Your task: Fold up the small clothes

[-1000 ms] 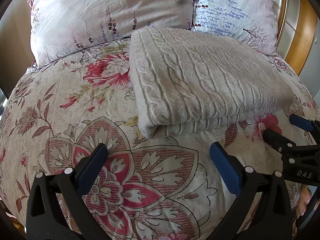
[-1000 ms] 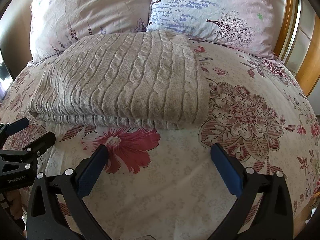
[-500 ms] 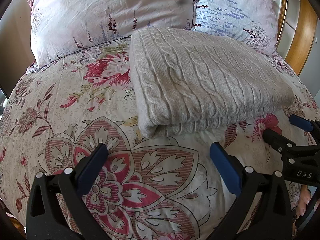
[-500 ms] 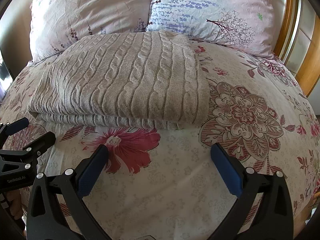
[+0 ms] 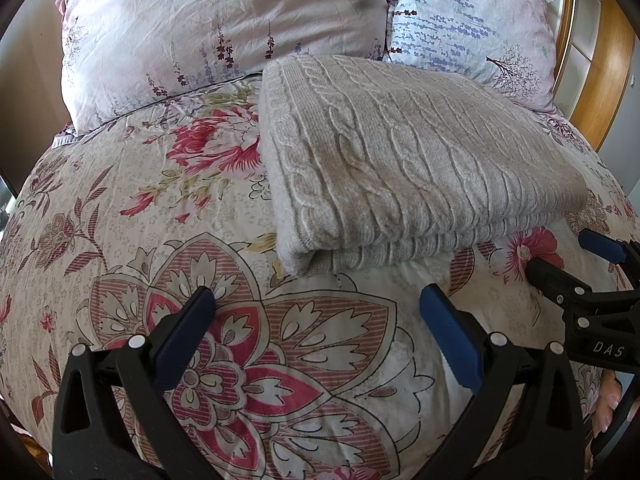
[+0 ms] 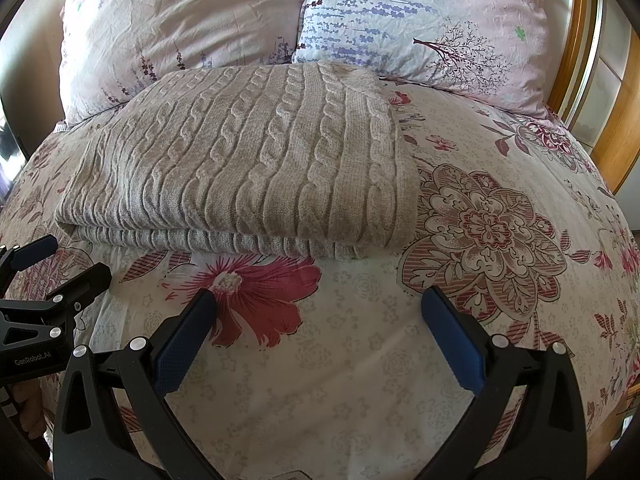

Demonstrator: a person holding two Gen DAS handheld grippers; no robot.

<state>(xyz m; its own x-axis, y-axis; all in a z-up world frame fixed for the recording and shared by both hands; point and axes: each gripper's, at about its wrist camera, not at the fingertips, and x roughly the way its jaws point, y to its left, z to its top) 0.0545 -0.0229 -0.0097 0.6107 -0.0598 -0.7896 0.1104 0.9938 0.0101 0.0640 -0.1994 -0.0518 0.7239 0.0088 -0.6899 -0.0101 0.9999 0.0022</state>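
Note:
A beige cable-knit sweater [image 5: 408,168] lies folded into a flat rectangle on the floral bedspread [image 5: 160,208]; it also shows in the right wrist view [image 6: 256,172]. My left gripper [image 5: 318,304] is open and empty, hovering just in front of the sweater's near left corner. My right gripper [image 6: 318,304] is open and empty, a little in front of the sweater's near edge. Each gripper shows at the side of the other's view: the right gripper [image 5: 568,256] and the left gripper [image 6: 68,260].
Two floral pillows [image 5: 224,28] [image 6: 424,20] lean behind the sweater at the head of the bed. A wooden headboard [image 5: 600,64] stands at the far right. Bare bedspread [image 6: 500,232] lies to the right of the sweater.

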